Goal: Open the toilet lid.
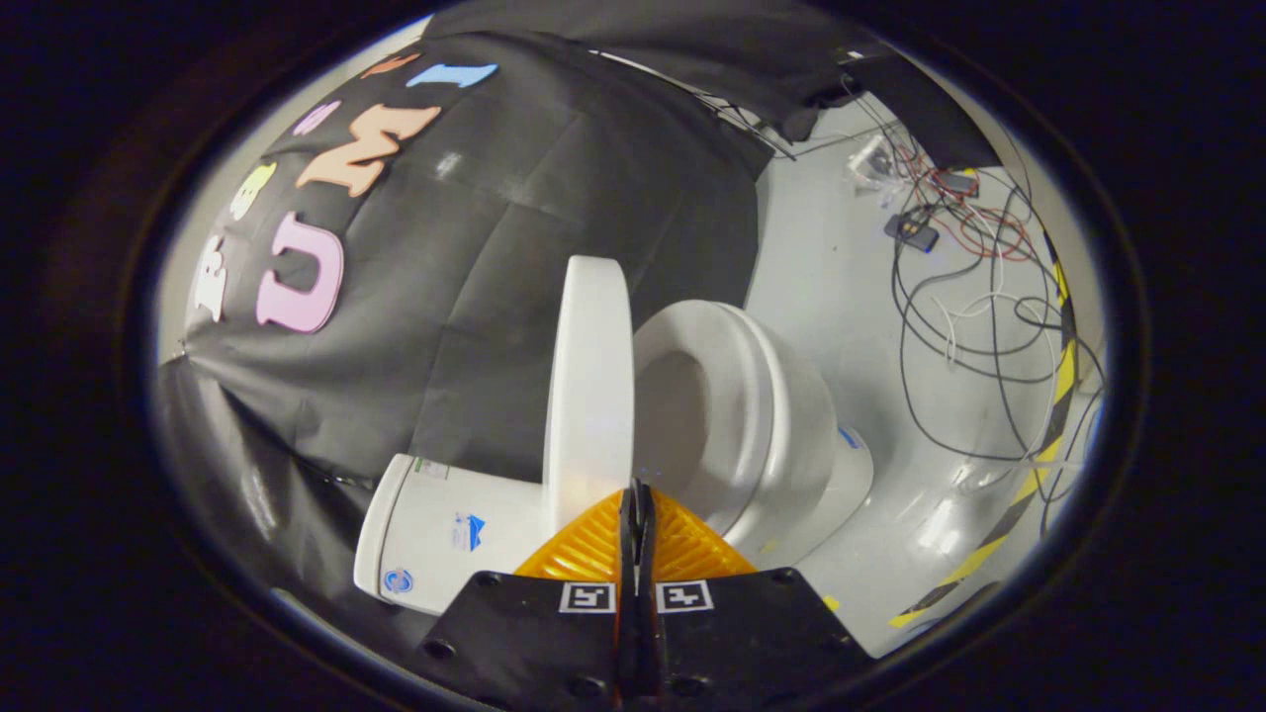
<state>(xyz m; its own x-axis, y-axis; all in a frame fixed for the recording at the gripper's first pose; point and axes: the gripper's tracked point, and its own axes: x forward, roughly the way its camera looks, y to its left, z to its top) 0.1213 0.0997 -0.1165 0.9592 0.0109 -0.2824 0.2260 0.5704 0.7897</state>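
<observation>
A white toilet stands against the black cloth wall, and the whole scene looks tilted sideways. Its lid point(590, 386) is raised and seen edge-on, standing between the tank point(445, 529) and the seat ring point(737, 396). The open bowl point(682, 425) shows inside the ring. My gripper point(636, 491) is shut, its two fingers pressed together with nothing between them. The tips sit right at the lid's near edge, by the hinge end; whether they touch it I cannot tell.
Beyond the toilet, the pale floor point(841, 297) carries a tangle of black, white and red cables point(974, 326) and small electronic boxes point(912, 232). A yellow-and-black striped tape line point(1029, 485) runs along the floor's far side.
</observation>
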